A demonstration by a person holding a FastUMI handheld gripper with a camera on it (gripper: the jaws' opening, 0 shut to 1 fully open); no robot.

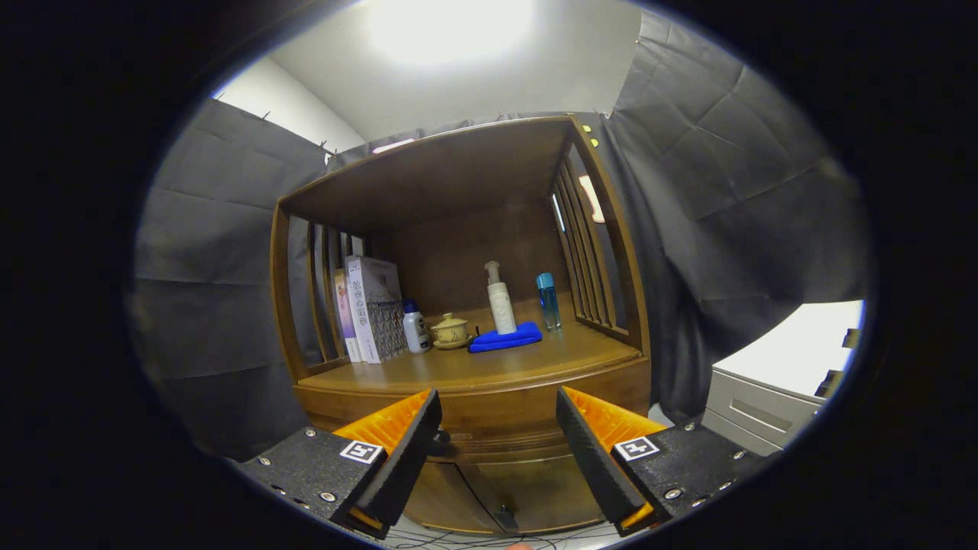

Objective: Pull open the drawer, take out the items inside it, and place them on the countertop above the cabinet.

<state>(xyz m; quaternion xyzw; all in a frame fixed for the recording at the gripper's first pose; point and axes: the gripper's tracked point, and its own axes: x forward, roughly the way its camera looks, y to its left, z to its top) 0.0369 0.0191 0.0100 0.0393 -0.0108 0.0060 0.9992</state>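
Still shut, the drawer (500, 424) sits just ahead of the gripper (498, 428), its front spanning the gap between spread, empty fingers. Beyond them, left to right, the countertop (458, 370) holds books (372, 308), a blue cloth (504, 338) and bottles. Better to close squarely on the handle, which is hard to make out. The gripper points level at the cabinet (489, 489).

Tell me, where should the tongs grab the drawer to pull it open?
Probably by the small dark knob on the drawer front, just under the countertop. It sticks out toward the open tongs, beside the left finger, so come straight from the front, close both fingers on it and pull back.
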